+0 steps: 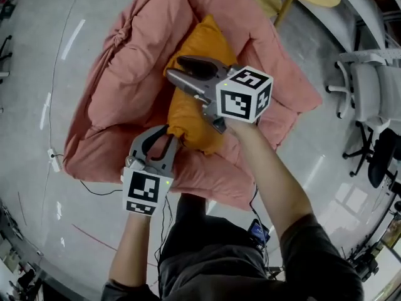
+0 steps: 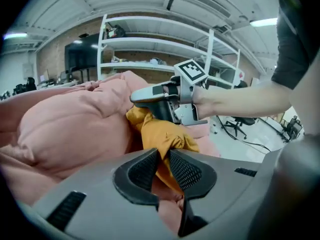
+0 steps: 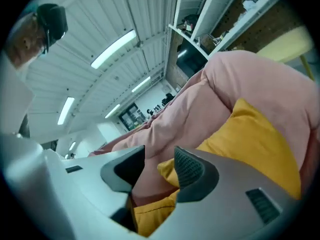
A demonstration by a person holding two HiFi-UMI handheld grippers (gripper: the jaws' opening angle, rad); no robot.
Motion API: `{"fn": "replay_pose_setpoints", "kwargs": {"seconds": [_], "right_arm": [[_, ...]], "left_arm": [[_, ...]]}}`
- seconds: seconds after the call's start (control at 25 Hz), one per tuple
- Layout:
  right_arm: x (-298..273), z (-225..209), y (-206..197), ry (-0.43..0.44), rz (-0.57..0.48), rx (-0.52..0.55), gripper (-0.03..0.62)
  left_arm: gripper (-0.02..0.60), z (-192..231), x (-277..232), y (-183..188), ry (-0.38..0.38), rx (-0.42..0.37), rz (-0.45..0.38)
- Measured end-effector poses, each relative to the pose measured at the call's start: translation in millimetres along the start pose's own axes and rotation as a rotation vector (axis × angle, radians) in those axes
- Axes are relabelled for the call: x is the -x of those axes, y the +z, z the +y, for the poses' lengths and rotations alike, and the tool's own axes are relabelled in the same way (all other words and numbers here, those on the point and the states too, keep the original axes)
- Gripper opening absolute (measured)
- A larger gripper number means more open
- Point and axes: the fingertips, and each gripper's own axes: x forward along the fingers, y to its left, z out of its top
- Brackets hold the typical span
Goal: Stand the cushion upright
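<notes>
Pinching the near corner of the orange fabric cushion in your left tool.
It runs away from you on the pink padded beanbag; your right tool hangs wide open over its middle.

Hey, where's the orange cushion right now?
In the head view the orange cushion lies mid-frame in the hollow of the pink padded lounger, its near corner pinched by the left hand-held gripper and the open right hand-held gripper over its middle.
</notes>
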Motion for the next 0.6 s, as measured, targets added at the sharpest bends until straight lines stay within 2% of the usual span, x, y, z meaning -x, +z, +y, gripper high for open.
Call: {"fn": "replay_pose_setpoints", "kwargs": {"seconds": [0.08, 0.16, 0.28, 0.36, 0.48, 0.6], "right_arm": [[0, 2, 4, -0.003, -0.027, -0.008, 0.160], [12, 6, 6, -0.037, -0.040, 0.040, 0.158], [43, 19, 15, -0.063, -0.080, 0.103, 0.158], [70, 24, 24, -0.081, -0.130, 0.104, 0.156], [110, 25, 31, -0.142, -0.168, 0.086, 0.116], [147, 38, 24, -0.212, -0.127, 0.097, 0.063]], "left_arm": [[0.082, 2, 6, -1, 0.023, -0.007, 0.025], [0.106, -2, 13, 1, 0.031, -0.017, 0.033], [0.120, -11, 27, 3, 0.039, -0.034, 0.035], [0.120, -19, 37, 5, 0.048, -0.047, 0.033], [0.120, -30, 56, 16, 0.067, -0.058, 0.008], [0.119, -45, 77, 38, 0.050, -0.066, -0.031]]}}
